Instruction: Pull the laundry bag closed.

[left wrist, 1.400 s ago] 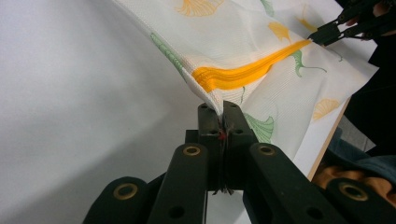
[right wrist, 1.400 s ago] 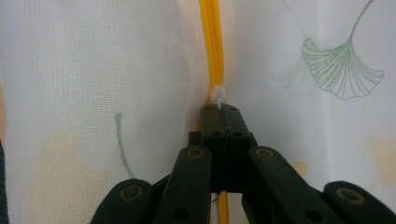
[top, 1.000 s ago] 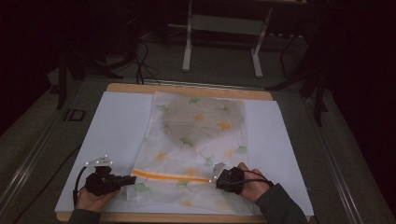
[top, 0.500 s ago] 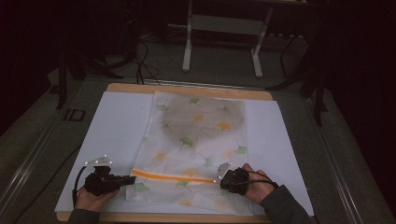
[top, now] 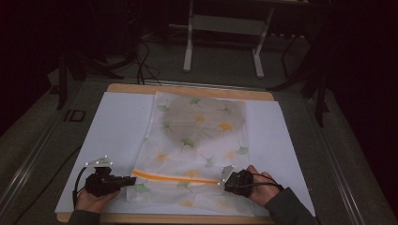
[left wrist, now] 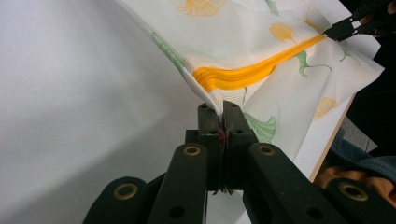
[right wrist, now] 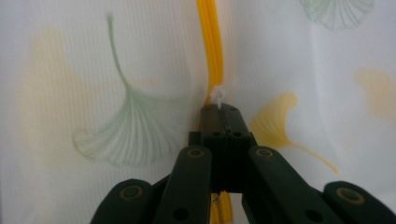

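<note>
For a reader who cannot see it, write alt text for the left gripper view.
The left gripper, jaws shut, pinches the edge of a white leaf-print fabric bag beside its orange zipper. The right gripper holds the zipper's far end.

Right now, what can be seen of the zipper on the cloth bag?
The zipper is orange and runs across the near end of the white leaf-print bag, which lies flat on the table. The left gripper pinches the cloth at one end; the right gripper is shut on its small white pull.
</note>
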The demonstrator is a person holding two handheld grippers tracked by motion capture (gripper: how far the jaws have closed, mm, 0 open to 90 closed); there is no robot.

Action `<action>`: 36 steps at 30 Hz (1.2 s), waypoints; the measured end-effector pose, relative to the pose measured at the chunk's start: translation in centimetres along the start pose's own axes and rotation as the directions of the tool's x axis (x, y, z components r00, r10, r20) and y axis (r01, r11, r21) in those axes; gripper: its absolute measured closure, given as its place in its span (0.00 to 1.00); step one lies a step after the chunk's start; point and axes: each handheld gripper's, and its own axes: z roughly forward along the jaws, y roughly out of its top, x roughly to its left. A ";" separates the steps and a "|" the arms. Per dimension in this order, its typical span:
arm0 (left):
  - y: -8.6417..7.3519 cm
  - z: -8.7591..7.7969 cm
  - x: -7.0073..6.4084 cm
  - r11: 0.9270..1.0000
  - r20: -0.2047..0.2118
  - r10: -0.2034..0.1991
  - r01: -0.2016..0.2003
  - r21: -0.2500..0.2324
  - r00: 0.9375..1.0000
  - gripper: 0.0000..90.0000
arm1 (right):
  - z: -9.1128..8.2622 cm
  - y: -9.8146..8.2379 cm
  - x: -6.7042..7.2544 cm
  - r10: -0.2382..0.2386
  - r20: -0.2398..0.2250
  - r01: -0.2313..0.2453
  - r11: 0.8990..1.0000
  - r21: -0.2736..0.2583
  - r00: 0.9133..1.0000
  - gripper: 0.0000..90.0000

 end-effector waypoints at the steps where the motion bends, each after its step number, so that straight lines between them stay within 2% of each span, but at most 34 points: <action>1: 0.0 0.0 0.0 1.000 -0.002 0.001 -0.001 0.001 1.000 0.99 | 0.0 -0.2 0.0 0.001 0.001 -0.001 1.000 0.007 1.000 1.00; 8: 0.0 0.1 0.0 1.000 -0.002 0.001 -0.001 0.004 1.000 0.99 | -0.4 -1.5 0.1 0.024 0.014 -0.024 1.000 0.018 1.000 1.00; 11: 0.0 0.1 0.0 1.000 -0.002 0.001 -0.001 0.007 1.000 0.99 | -0.7 -2.0 0.1 0.020 0.028 -0.020 1.000 0.017 0.999 1.00; 13: 0.0 0.1 0.1 1.000 -0.001 0.002 -0.002 0.010 1.000 0.99 | -0.9 -2.2 0.3 0.004 0.053 -0.006 0.999 0.032 0.999 1.00; 19: 0.0 0.1 0.1 1.000 0.004 0.001 -0.001 0.009 1.000 0.99 | -1.2 -2.9 0.5 -0.002 0.077 -0.003 0.998 0.061 0.997 1.00; 21: 0.0 0.2 0.0 1.000 0.005 0.001 -0.001 0.010 1.000 0.99 | -1.3 -3.2 0.5 0.015 0.071 -0.018 0.999 0.050 0.997 1.00; 28: 0.0 0.2 -0.1 1.000 0.009 0.003 -0.003 0.011 1.000 0.99 | -1.6 -3.5 0.5 0.011 0.079 -0.014 0.999 0.040 0.997 1.00; 36: 0.0 0.3 -0.1 1.000 0.013 0.007 -0.008 0.015 1.000 0.99 | -2.1 -3.8 0.4 0.027 0.089 -0.029 0.999 0.026 0.996 1.00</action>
